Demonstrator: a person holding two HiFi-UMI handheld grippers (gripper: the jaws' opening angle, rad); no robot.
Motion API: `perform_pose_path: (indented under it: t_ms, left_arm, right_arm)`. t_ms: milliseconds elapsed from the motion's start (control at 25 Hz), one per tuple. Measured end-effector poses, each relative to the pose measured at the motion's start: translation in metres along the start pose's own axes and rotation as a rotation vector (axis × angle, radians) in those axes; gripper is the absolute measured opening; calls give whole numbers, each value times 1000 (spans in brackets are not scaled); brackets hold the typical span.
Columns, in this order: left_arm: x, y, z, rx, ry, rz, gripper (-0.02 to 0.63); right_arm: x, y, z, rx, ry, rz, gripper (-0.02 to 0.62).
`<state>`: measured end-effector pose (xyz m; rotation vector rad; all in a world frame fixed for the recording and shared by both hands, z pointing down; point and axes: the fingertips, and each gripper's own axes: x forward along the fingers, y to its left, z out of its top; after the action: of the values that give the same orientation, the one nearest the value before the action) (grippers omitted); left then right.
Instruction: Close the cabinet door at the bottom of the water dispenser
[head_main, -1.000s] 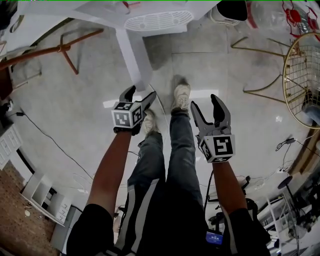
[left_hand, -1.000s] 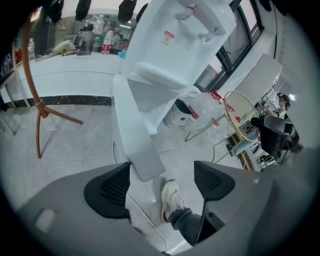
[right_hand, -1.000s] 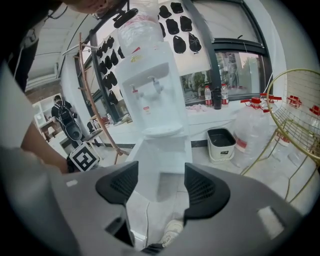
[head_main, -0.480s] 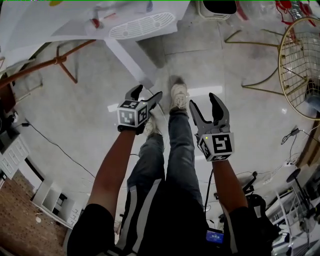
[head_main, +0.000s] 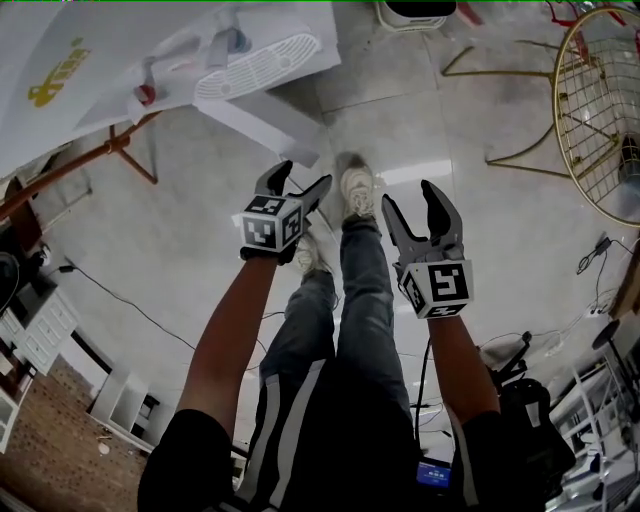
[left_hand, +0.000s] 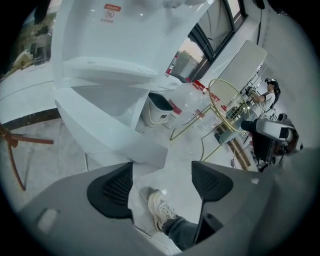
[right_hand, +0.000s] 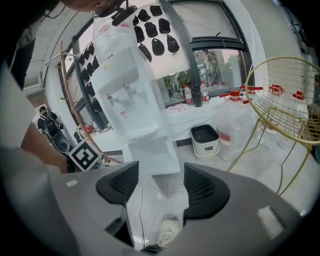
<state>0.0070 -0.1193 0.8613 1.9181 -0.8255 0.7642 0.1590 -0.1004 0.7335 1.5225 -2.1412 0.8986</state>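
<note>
The white water dispenser (head_main: 200, 60) stands at the top left of the head view, its drip grille (head_main: 258, 65) facing me. Its bottom cabinet door (head_main: 270, 122) hangs open, swung out over the floor. My left gripper (head_main: 300, 185) hovers just below the door's free edge without touching it; its jaws are closing with nothing between them. My right gripper (head_main: 415, 205) is open and empty, further right above my shoes. The left gripper view has the door (left_hand: 120, 142) right ahead of the left gripper (left_hand: 162, 182). The right gripper (right_hand: 155, 187) faces the dispenser (right_hand: 125, 95) and the door (right_hand: 152, 155).
A gold wire stand (head_main: 600, 110) fills the right side. A white bin (right_hand: 205, 140) and large water bottles (right_hand: 240, 115) sit behind the dispenser. A rust-coloured rack leg (head_main: 110, 150) and a floor cable (head_main: 130, 305) lie left. My shoes (head_main: 358, 190) stand near the door. People (left_hand: 270, 95) sit far off.
The dispenser and its door have slid leftwards in the head view. My left gripper has moved closer to the door's free edge. The right gripper has shifted only a little.
</note>
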Motion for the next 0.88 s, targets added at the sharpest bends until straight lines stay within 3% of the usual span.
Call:
perform_pose_path:
  t_ms: [440,880]
  left_arm:
    - [28,-3,42,57,8,2,382]
    - [54,-8,72,62,15,26,380]
  right_arm:
    - [7,-35,1,51,-2,-33,276]
    - [15,-56,6,58,9,-12,272]
